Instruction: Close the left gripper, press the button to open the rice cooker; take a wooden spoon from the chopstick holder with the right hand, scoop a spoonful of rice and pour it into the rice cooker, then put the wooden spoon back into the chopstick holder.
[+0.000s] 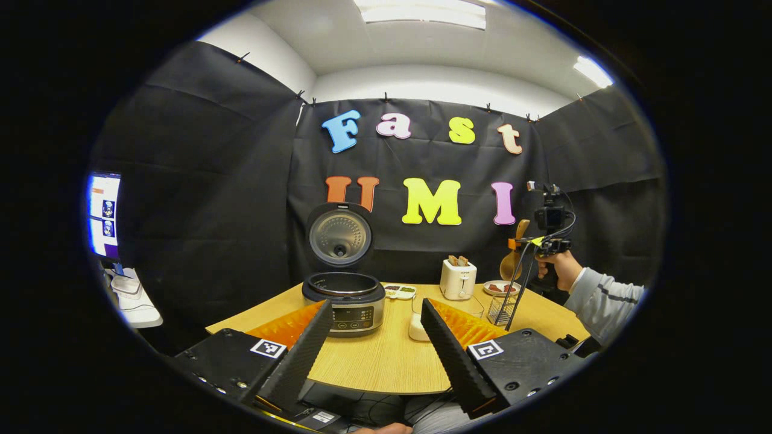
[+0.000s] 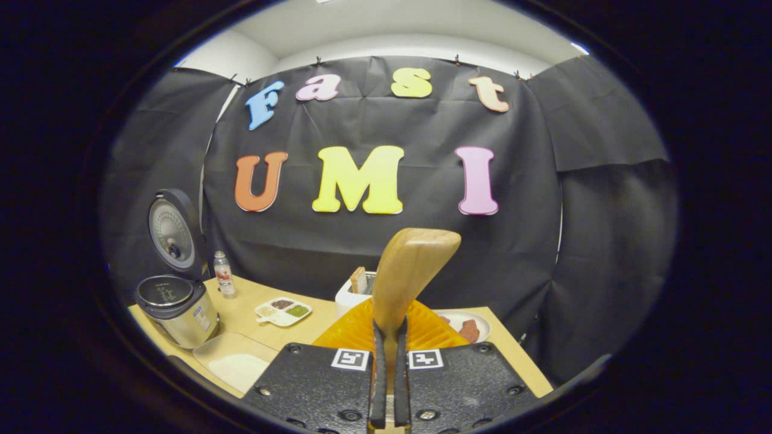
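The rice cooker (image 1: 344, 301) stands on the wooden table (image 1: 374, 361) with its lid (image 1: 339, 235) swung up and the pot bare. My left gripper (image 1: 377, 343) hangs open in front of it, short of the table's near edge. At the right a hand holds my right gripper (image 1: 523, 243) in the air above the wire chopstick holder (image 1: 502, 309). It is shut on the wooden spoon (image 1: 514, 256). In the right gripper view the right gripper (image 2: 389, 367) pinches the spoon (image 2: 410, 277), which rises upright. The open cooker (image 2: 175, 307) is at the far left, and the clear rice container (image 2: 232, 361) lies beside it.
A white toaster (image 1: 458, 278), a sectioned dish (image 1: 400, 292) and a plate of food (image 1: 500, 288) line the back of the table. A small bottle (image 2: 224, 275) stands next to the cooker. A monitor (image 1: 104, 214) glows at the far left. A grey sleeve (image 1: 603, 298) reaches in from the right.
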